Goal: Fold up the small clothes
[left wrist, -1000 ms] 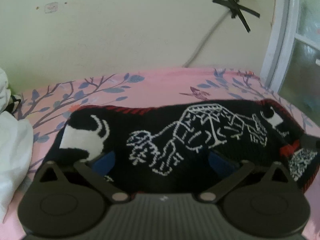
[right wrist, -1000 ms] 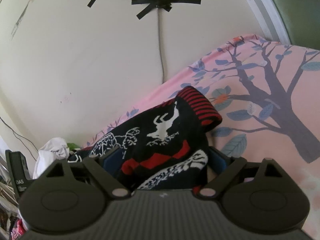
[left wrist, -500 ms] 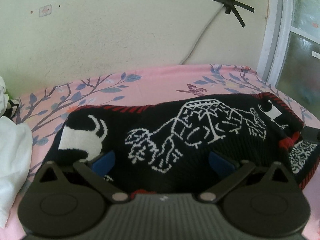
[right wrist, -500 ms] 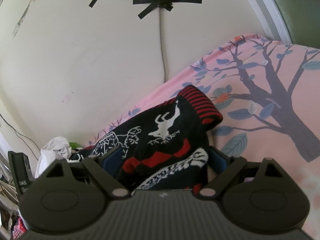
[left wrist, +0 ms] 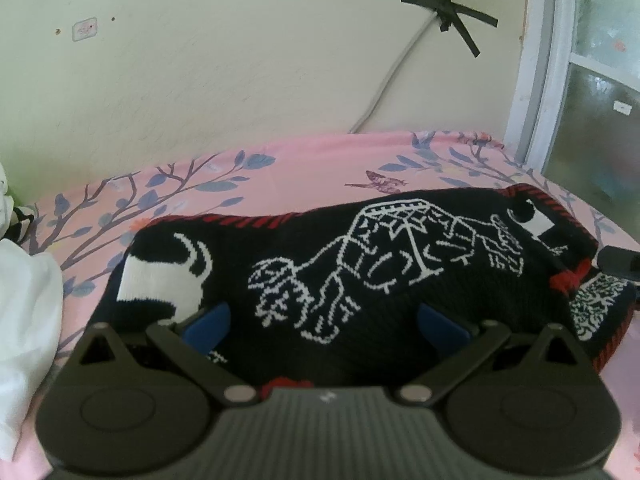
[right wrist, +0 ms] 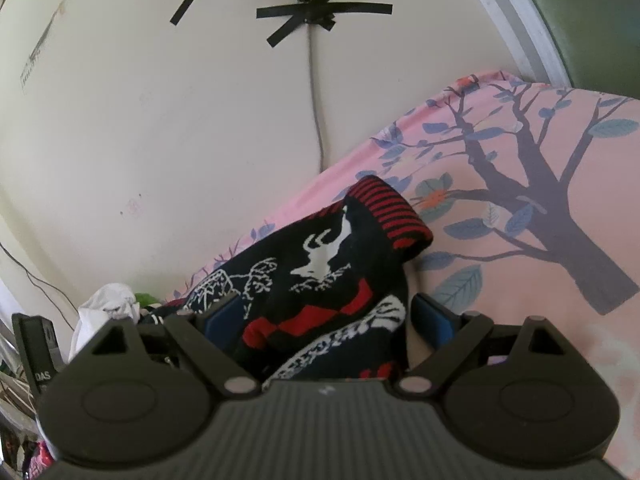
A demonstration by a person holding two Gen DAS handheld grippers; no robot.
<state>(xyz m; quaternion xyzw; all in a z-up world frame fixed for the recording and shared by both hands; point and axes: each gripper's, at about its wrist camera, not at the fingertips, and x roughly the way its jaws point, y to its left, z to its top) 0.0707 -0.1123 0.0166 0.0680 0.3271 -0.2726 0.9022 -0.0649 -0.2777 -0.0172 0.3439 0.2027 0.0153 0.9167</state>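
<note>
A bed (left wrist: 320, 160) with a pink sheet printed with blue-leaved branches fills the scene, set against a cream wall (left wrist: 240, 60) where a cable (left wrist: 384, 88) is held by crossed black tape (left wrist: 448, 12). A window frame (left wrist: 536, 72) stands at the far right. A heap of white cloth (left wrist: 24, 312) lies at the left edge of the bed.

Across the middle of the bed lies the black knitted sweater (left wrist: 360, 272), small, with white line patterns and red striped trim. It runs from left to right and sags into the bedding. From the right side, a red-striped cuff (right wrist: 392, 212) on it folds over at its far end.

The left gripper (left wrist: 322, 320) has the sweater's near edge between its blue pads (left wrist: 206, 320); these sit wide apart with thick cloth bulging through, so I cannot tell whether they pinch it. The right gripper (right wrist: 328, 320) has bunched knit between its pads at the sweater's right end; its grip is equally unclear.

The knit looks soft, thick and fairly light, neither slippery nor fragile. It would likely droop and stretch if lifted by one point. Taking hold at the ribbed hem or cuffs, both ends together, seems best.
</note>
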